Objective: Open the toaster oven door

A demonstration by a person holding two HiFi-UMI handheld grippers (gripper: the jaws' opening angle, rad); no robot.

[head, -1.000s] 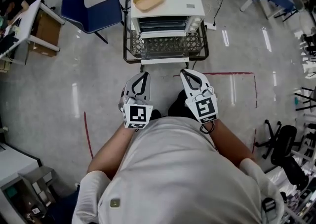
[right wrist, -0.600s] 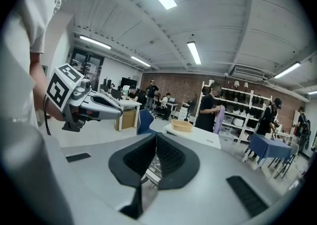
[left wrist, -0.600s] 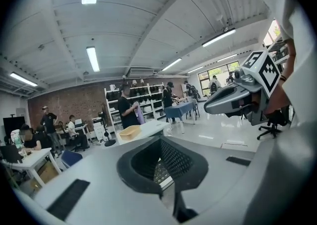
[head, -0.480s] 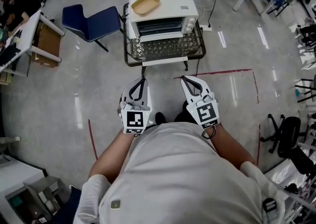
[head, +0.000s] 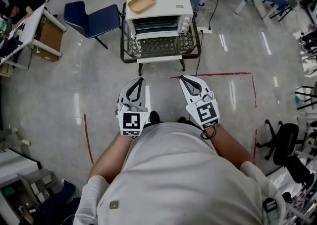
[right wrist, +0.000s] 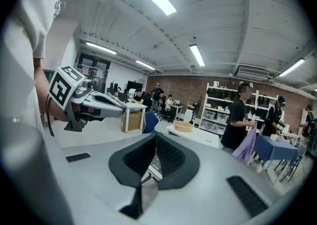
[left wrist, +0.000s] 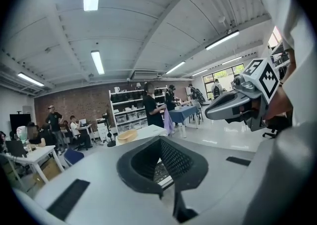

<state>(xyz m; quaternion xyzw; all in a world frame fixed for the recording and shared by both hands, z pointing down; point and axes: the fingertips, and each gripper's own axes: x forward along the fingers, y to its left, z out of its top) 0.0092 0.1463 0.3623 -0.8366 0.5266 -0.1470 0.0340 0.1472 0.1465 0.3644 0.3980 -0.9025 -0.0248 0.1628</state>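
Toaster oven (head: 157, 13) door's still shut. Your left gripper (head: 141, 79) and right gripper (head: 182, 77) are well short of it, fingers pressed together, empty.

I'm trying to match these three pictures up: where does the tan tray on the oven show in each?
Head view: tan tray at top centre, on the oven's left end.
Left gripper view: tray just left of centre.
Right gripper view: tray just right of centre.
Shared landmark: the white toaster oven under it.
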